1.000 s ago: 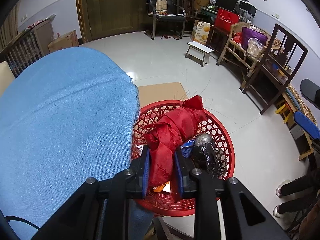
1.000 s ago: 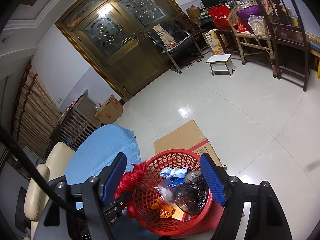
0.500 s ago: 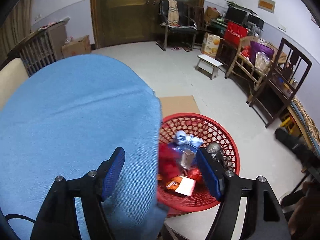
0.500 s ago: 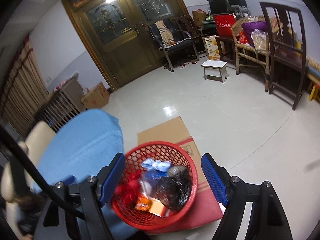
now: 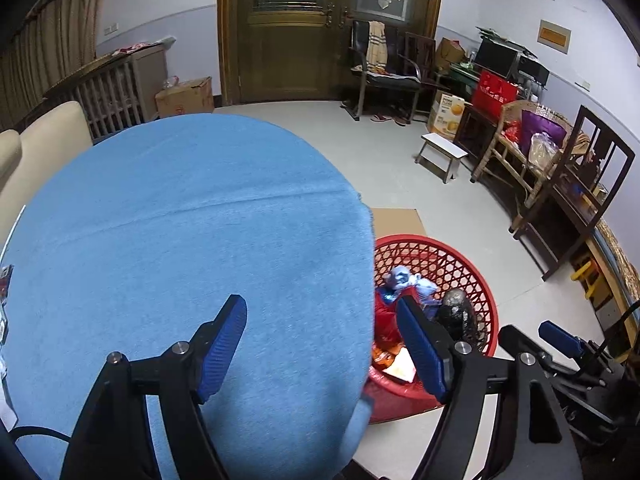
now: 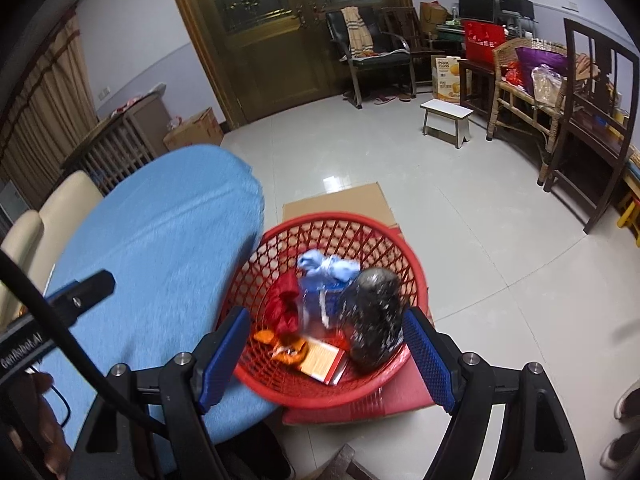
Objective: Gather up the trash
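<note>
**Both claws released, trash in the red basket**

The left claw [image 5: 322, 344] is spread wide with nothing between its blue pads, hanging over the blue-covered desk [image 5: 180, 220] with its right finger out past the desk edge. The right claw [image 6: 326, 354] is likewise released and empty, poised above the red basket [image 6: 332, 224], which sits on the floor on flat cardboard [image 6: 336, 200] just beside the desk.

The desk top shows bare blue cloth across most of the left wrist view. Only at 9 o'clock, on the frame's extreme left edge, do a few small items [image 5: 3, 284] appear; they are too cropped to identify. My judgement is that the step in hand is looking for the next piece. To do it well, swing the left claw toward that 9 o'clock edge, keep the pads wide until they straddle the item, and come down low to the cloth so thin wrappers do not slip out. The right claw can wait over the basket, clear of the rim.

In the basket, from the right wrist view:
- a red bag [image 6: 284, 304] at 9 o'clock
- a pale blue crumpled wad [image 6: 326, 266] at 12 o'clock, over a blue packet
- a black crinkled bag [image 6: 374, 316] at 3 o'clock
- an orange wrapper [image 6: 286, 348] and a flat red-edged card [image 6: 322, 362] at 6 o'clock

The pile sits below the rim, so there looks to be room for more.
</note>
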`<state>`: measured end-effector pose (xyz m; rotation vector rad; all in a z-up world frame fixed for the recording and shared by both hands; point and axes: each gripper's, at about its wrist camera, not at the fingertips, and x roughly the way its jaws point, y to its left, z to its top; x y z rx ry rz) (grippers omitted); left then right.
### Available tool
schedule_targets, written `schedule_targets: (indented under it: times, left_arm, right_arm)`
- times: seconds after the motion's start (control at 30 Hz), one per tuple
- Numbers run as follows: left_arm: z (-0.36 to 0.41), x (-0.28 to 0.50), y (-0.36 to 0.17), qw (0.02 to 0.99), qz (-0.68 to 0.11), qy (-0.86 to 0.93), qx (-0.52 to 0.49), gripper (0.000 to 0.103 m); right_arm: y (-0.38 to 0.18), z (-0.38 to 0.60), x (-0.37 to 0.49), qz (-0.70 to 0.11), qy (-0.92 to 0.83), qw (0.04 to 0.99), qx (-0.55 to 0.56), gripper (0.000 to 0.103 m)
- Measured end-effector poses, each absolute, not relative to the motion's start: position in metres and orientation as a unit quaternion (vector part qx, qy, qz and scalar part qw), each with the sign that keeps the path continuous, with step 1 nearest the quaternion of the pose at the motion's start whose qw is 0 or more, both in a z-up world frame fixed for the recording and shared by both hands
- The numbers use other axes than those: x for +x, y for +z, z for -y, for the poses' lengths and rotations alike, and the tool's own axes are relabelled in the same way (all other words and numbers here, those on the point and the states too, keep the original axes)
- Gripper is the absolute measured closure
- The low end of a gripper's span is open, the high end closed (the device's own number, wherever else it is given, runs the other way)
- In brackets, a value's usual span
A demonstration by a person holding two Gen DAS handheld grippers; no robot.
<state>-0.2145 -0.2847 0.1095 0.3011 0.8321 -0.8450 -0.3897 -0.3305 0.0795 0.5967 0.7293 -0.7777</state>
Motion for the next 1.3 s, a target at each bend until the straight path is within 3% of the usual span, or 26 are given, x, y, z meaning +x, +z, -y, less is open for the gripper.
schedule_targets:
  times: [0.3,1.3]
  left_arm:
    - [0.263,-0.206,0.108,0.830,-0.386,-0.383,0.130,0.020]
    - [0.248,-0.214,0.110,0.841,-0.367,-0.372,0.143,0.018]
  right_arm:
    - [0.073,0.305,-0.379,-0.365,-0.367,0.816,0.257,0.022]
    - [0.079,0.287,-0.368,-0.366,-0.368,0.823,0.232,0.022]
